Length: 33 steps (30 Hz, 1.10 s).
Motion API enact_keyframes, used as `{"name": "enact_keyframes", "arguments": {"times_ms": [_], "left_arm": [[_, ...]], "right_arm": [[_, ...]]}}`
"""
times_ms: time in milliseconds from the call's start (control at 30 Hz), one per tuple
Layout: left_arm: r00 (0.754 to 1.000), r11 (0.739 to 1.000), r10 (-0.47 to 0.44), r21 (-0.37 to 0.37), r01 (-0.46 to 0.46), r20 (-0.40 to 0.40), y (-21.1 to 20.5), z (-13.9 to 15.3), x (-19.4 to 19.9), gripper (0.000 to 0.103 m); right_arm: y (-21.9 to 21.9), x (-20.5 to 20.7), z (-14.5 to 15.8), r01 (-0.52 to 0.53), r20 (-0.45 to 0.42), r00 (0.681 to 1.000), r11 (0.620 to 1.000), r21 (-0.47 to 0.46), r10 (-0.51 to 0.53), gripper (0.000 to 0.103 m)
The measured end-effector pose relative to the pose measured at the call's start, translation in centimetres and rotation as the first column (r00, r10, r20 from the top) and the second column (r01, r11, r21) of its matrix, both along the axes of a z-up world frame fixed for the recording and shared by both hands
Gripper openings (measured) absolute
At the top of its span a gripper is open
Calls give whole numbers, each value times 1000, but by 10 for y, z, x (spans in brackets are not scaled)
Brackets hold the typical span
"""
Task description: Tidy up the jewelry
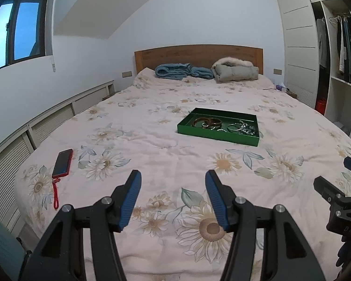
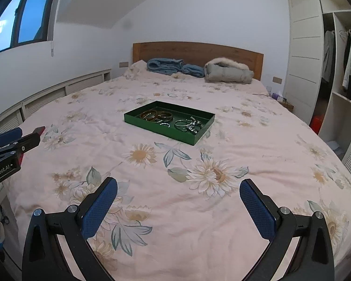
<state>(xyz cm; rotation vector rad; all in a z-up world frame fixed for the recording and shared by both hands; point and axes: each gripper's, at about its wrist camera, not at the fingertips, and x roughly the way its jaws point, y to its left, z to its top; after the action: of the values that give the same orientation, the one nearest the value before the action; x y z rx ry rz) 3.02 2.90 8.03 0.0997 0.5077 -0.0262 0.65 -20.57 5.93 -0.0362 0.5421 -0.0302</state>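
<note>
Both tools open, empty: left tool (image 1: pixel 173 178), right tool (image 2: pixel 178 187). Well short of tray (image 1: pixel 222 138); inside, bangles (image 1: pixel 207 122), probably rings.

The left tongs (image 1: pixel 173 180) stand open and empty over the floral bed (image 1: pixel 152 145); beyond them sits a green tray (image 1: pixel 218 136) of bangles (image 1: pixel 207 122), a red phone (image 1: pixel 62 163) well left of it.

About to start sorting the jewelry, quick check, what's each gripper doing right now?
Left gripper: open, holding nothing, above the bedspread.
Right gripper: open wide, holding nothing, short of the green tray.
</note>
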Motion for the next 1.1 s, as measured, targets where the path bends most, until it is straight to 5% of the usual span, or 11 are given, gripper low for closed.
{"name": "enact_keyframes", "arguments": {"times_ms": [200, 1100], "left_arm": [[1000, 1000, 20, -10, -20, 16, 4, 1, -7, 63], [1000, 1000, 28, 8, -28, 12, 7, -9, -8, 64]], "right_arm": [[-2, -6, -1, 25, 3, 1000, 1000, -4, -25, 103], [-17, -4, -19, 81, -17, 997, 997, -11, -81, 103]]}}
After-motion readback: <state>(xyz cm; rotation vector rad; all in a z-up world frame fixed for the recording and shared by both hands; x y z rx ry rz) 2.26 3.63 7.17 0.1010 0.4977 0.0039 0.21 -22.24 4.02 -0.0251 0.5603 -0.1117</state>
